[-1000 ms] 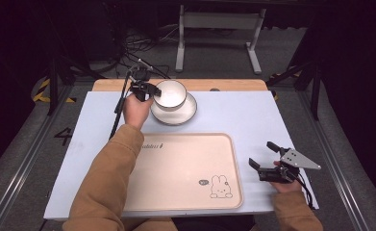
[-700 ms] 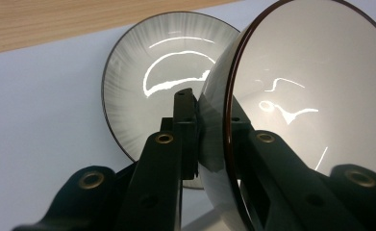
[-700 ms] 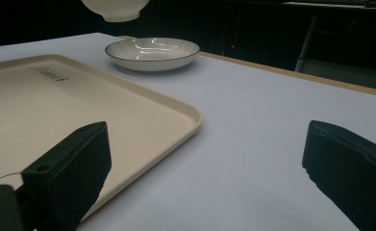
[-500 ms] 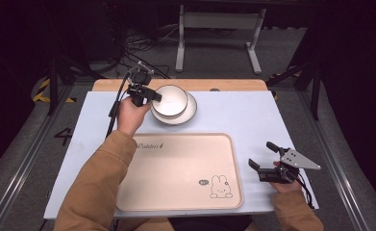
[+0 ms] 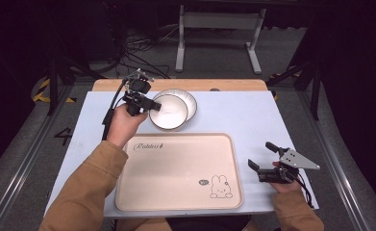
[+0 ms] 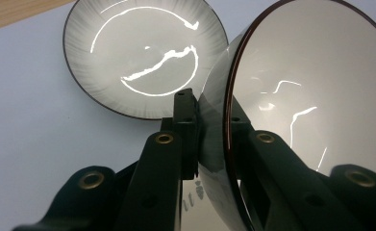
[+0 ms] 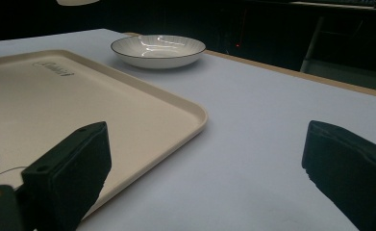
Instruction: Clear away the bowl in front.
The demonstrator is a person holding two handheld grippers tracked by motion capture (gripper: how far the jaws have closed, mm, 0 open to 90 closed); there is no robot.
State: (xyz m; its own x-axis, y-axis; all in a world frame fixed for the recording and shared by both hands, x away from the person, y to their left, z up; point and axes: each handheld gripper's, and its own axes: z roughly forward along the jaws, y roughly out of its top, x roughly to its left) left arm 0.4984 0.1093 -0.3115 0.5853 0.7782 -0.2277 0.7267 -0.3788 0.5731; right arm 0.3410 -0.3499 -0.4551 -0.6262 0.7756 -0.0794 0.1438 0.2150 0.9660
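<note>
From above, my left gripper (image 5: 144, 103) is clamping the bowl (image 5: 168, 112) by its rim, holding it raised just beyond the tray (image 5: 176, 171), partly over the plate (image 5: 188, 98). My right gripper (image 5: 263, 165) is resting agape beside the tray.

Along my left jaws, the bowl's (image 6: 310, 86) rim is sitting pinched, the plate (image 6: 144, 53) lying below.

Along my right jaws, they are gaping over bare table (image 7: 253, 144), the plate (image 7: 157, 49) past the tray (image 7: 46, 106).
</note>
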